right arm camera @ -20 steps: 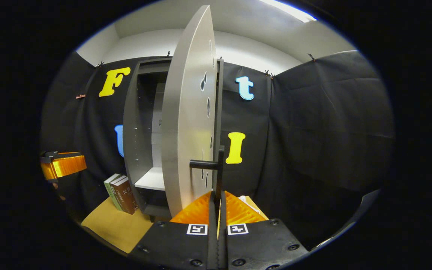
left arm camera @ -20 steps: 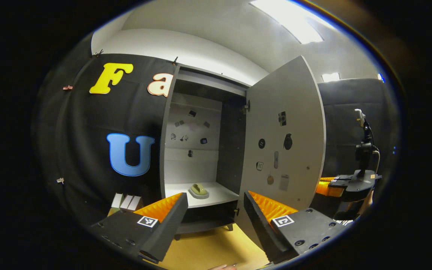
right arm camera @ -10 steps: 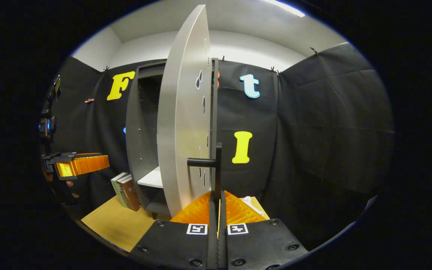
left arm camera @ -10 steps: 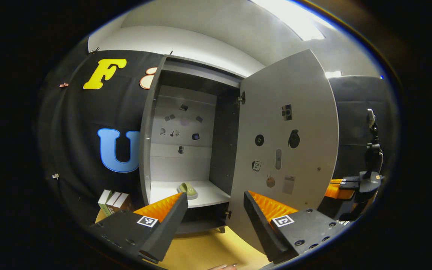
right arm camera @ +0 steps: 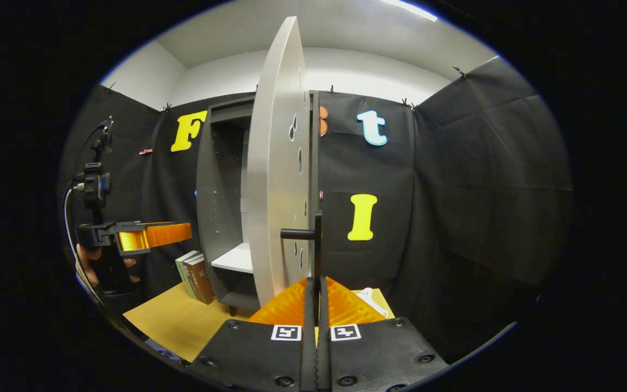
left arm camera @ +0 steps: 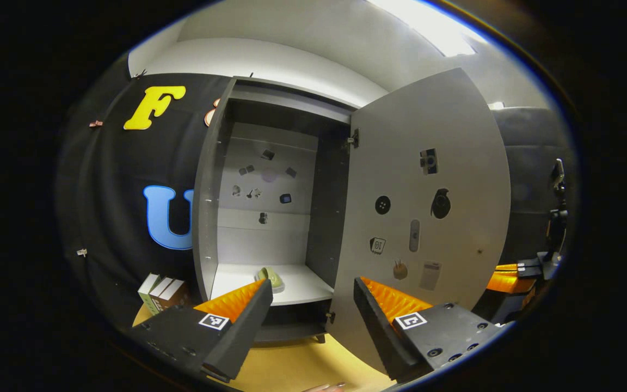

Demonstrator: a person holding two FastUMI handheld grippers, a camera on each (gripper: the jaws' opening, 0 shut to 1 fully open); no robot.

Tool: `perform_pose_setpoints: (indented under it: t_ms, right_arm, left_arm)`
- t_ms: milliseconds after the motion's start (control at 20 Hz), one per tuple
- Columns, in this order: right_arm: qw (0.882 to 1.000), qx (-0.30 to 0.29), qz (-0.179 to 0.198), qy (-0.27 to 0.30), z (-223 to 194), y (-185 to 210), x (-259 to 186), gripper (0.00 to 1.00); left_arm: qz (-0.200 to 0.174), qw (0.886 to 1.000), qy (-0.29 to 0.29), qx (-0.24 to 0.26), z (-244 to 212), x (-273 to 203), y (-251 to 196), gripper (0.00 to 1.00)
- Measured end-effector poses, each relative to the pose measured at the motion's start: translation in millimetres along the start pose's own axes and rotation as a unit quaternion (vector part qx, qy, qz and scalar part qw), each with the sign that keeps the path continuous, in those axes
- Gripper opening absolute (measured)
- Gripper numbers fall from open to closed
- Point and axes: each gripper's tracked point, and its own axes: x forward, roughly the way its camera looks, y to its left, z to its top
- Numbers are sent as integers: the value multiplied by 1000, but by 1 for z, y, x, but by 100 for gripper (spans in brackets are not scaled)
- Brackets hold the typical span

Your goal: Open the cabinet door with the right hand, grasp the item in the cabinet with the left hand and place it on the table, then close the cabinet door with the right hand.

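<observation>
The right gripper (right arm camera: 316, 286) is clamped on the door handle (right arm camera: 315, 239), presumably to keep the cabinet door (left arm camera: 428, 218) swung wide for access. The left gripper (left arm camera: 308, 296) has its fingers spread with nothing between them, aimed at the cabinet (left arm camera: 210, 190), apparently ready to reach in. One green item (left arm camera: 271, 277) sits near the front edge of the white shelf (left arm camera: 302, 286). Three books (left arm camera: 158, 291) stand on the table (left arm camera: 292, 365) by the cabinet's left side.
</observation>
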Motion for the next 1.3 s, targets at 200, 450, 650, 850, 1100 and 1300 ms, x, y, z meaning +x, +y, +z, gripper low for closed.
perform_pose_setpoints:
  t_ms: [200,450,650,850,1100,1300]
  right_arm:
    - [996,19,-78,-27,13,-25,-35,5]
    - [986,23,-165,-30,2,-35,-73,50]
    - [975,12,-219,-24,-3,-61,-78,89]
    - [969,-23,-245,-28,4,-111,-56,91]
    - [965,-46,-258,-29,-1,-180,-7,92]
    - [966,-28,-257,-8,-19,-217,29,93]
  left_arm:
    - [-2,1000,6,13,2,3,26,95]
    - [-16,999,14,40,-3,15,49,95]
    - [-18,999,18,43,-7,55,59,95]
    - [-3,999,39,33,-13,120,67,95]
    - [16,996,80,25,-25,212,81,95]
    - [24,991,126,25,-44,260,87,95]
